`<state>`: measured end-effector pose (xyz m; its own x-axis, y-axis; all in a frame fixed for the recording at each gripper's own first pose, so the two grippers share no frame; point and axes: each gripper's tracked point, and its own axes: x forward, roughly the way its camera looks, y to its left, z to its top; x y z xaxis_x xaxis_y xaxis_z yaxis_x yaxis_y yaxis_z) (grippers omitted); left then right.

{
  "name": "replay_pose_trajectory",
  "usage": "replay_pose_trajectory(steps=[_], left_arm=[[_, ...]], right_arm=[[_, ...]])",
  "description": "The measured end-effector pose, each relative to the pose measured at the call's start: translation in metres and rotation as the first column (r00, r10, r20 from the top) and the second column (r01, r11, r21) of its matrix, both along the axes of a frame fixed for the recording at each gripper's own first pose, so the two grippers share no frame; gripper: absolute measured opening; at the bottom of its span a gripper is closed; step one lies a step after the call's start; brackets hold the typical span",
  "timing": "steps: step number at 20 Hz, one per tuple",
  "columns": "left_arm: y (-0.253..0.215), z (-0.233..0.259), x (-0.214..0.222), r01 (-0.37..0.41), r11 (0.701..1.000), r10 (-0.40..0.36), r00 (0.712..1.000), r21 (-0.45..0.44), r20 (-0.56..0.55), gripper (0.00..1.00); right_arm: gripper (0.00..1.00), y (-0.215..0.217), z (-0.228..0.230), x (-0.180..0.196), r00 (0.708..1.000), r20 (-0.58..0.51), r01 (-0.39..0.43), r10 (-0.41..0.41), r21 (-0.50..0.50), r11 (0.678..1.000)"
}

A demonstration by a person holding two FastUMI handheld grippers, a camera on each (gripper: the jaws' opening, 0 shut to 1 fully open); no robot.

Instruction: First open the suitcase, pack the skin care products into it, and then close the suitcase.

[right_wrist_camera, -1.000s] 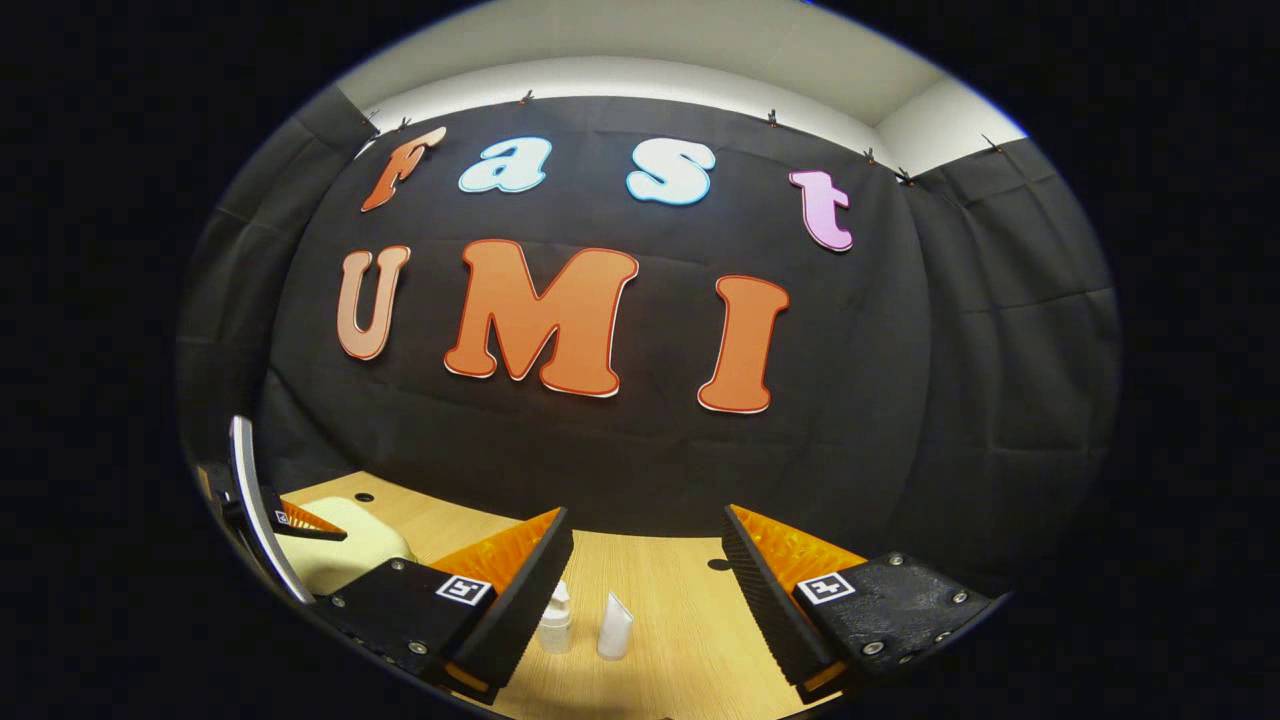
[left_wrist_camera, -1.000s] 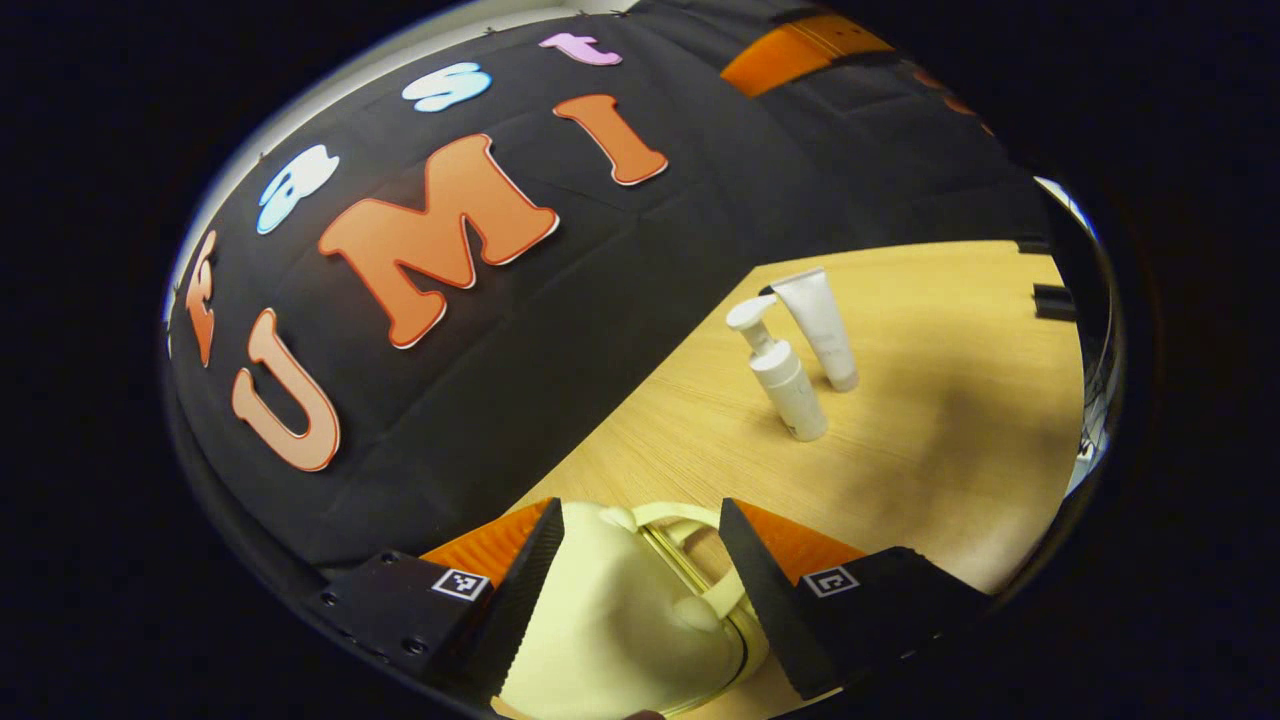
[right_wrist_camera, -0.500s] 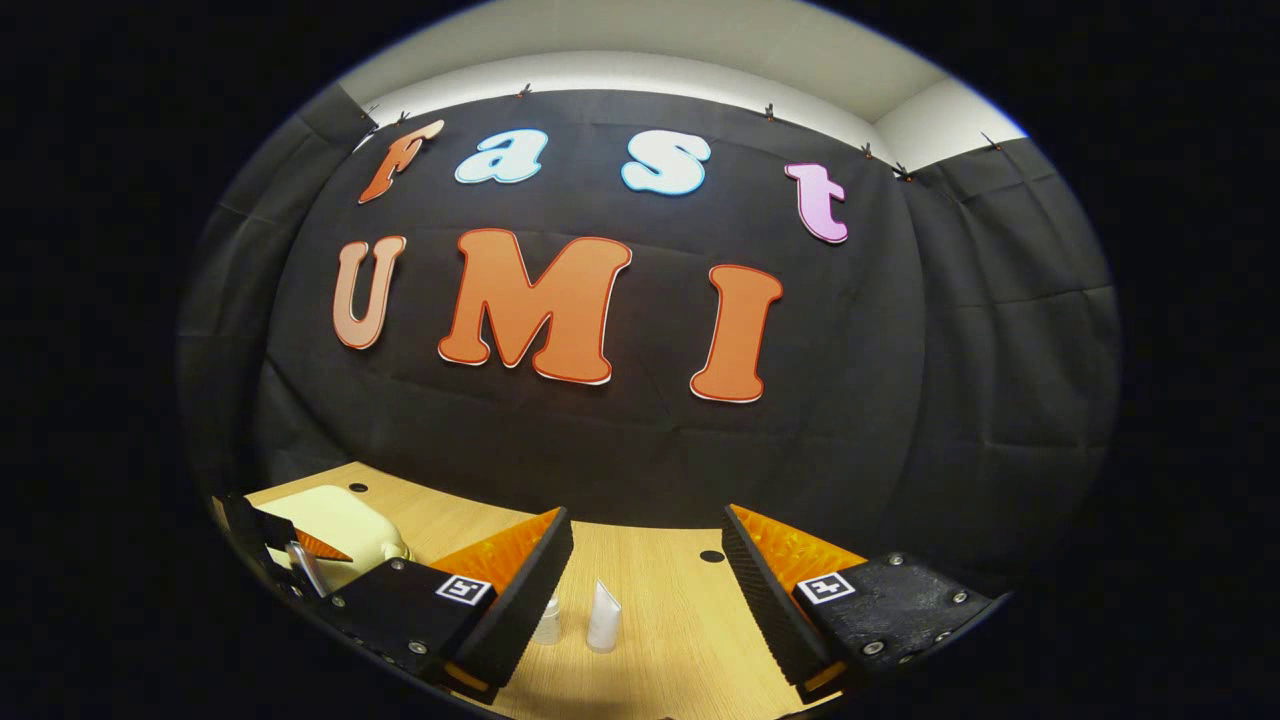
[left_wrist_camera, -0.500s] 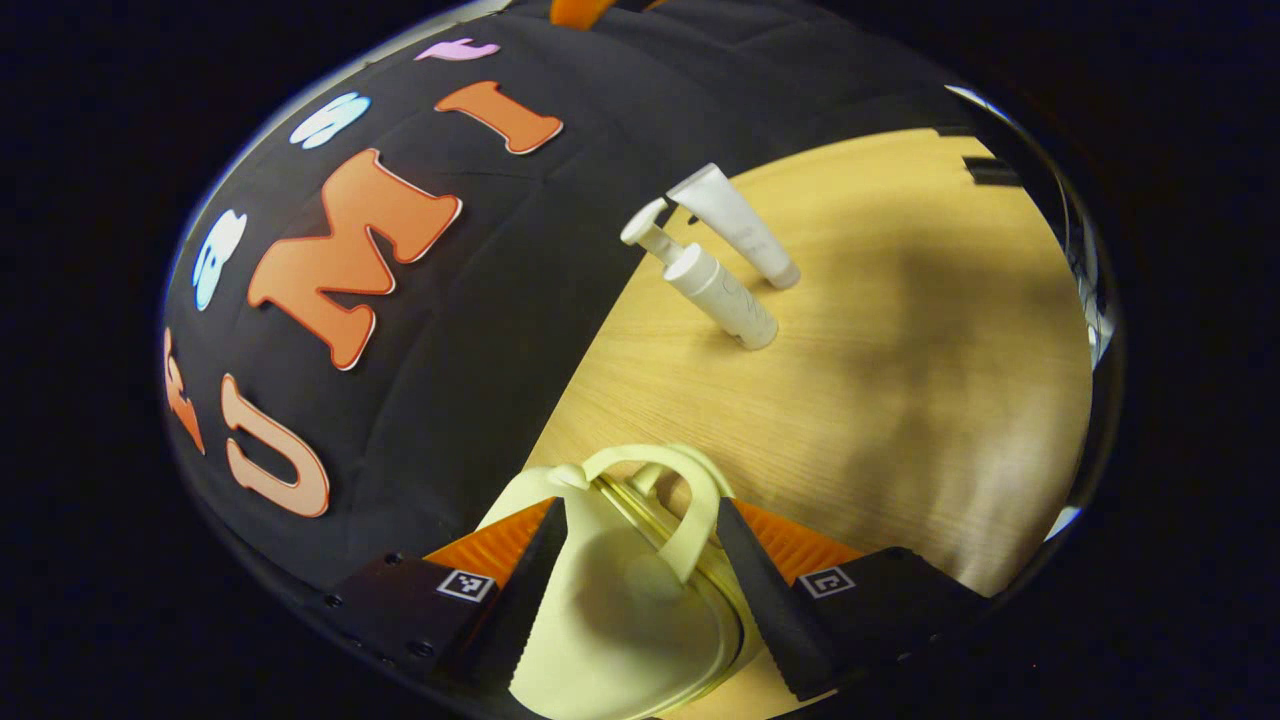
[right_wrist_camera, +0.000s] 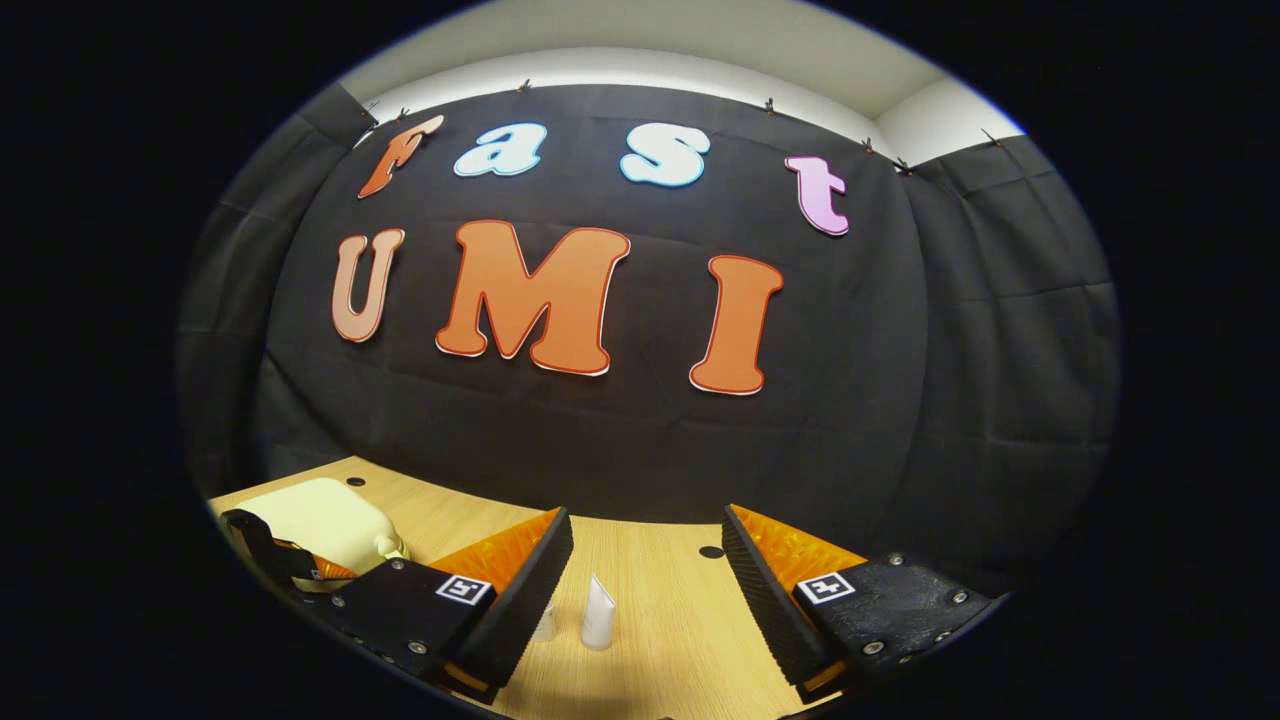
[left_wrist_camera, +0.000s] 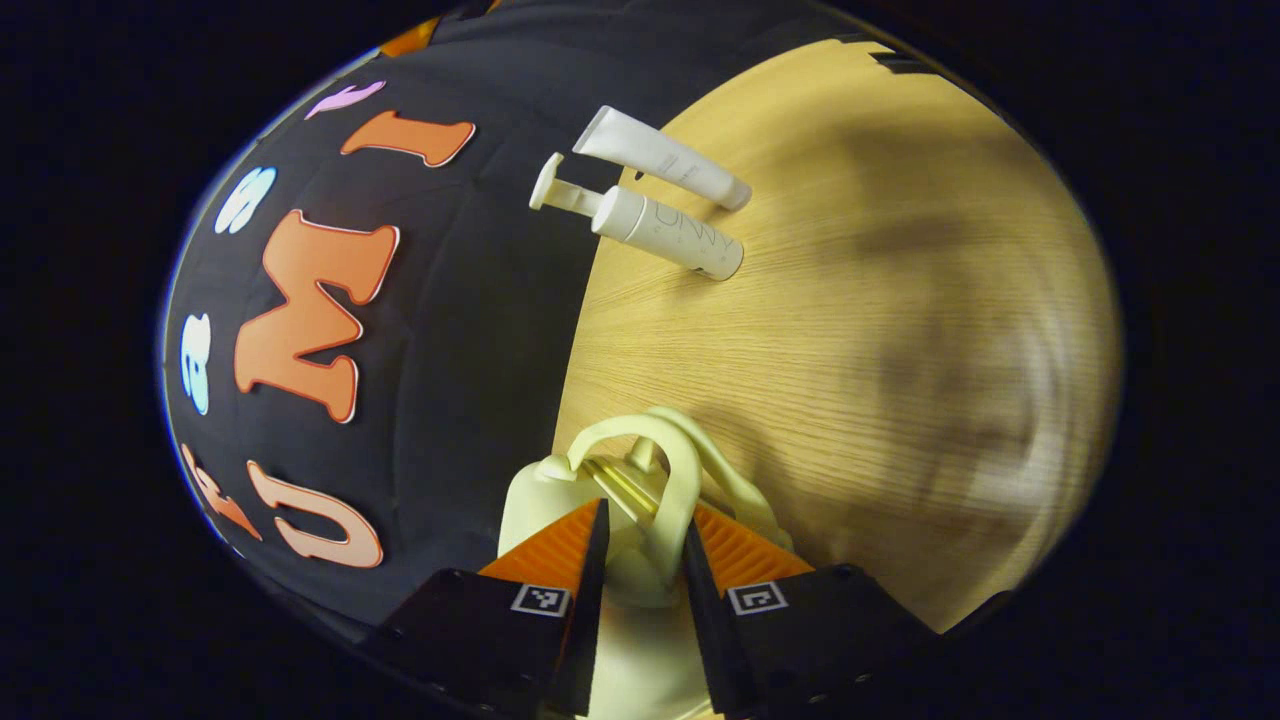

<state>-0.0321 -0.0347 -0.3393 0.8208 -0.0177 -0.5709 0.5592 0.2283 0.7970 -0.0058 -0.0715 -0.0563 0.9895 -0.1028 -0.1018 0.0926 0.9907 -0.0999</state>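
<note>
The left gripper (left_wrist_camera: 640, 560) pinches the cream suitcase's handle (left_wrist_camera: 680, 480) to open it, while the right gripper (right_wrist_camera: 645, 590) waits wide apart, pump bottle (left_wrist_camera: 665, 232) at one o'clock.

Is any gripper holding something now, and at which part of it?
The left gripper is closed on the cream suitcase at its handle end. The right gripper is open and holds nothing.

Recording booth: black cloth wall (right_wrist_camera: 640, 440) behind wooden table (right_wrist_camera: 660, 620)
</note>
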Motion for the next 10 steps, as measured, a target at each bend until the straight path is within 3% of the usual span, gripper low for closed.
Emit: replay_pose_trajectory(steps=[1,2,4,8,9,10], left_arm=[[-0.003,-0.001,0.004,0.004,1.0,-0.003,1.0,-0.012,0.015,0.49],[-0.001,-0.003,0.003,-0.009,1.0,0.01,1.0,-0.016,0.011,0.35],[-0.004,0.004,0.003,-0.007,0.999,0.008,0.999,-0.044,0.033,0.26],[0.0,0.024,0.001,-0.075,0.982,0.083,0.996,-0.175,0.039,0.27],[0.002,0.035,0.016,-0.079,0.974,0.103,0.989,-0.213,0.105,0.26],[0.006,0.046,0.016,-0.099,0.965,0.13,0.985,-0.242,0.117,0.08]], right_arm=[[0.95,0.0,0.0,0.001,1.0,0.0,0.0,0.0,0.0,1.0],[0.95,-0.001,0.0,0.002,1.0,0.0,0.001,-0.001,-0.003,1.0],[0.95,0.0,0.0,0.003,1.0,0.004,0.004,-0.004,-0.006,1.0],[0.95,0.004,0.002,0.006,1.0,0.007,0.004,-0.004,-0.006,1.0],[0.95,0.005,0.003,0.007,1.0,0.009,0.005,-0.005,-0.009,1.0],[0.95,0.008,0.003,0.007,1.0,0.008,0.003,-0.003,-0.01,1.0]])
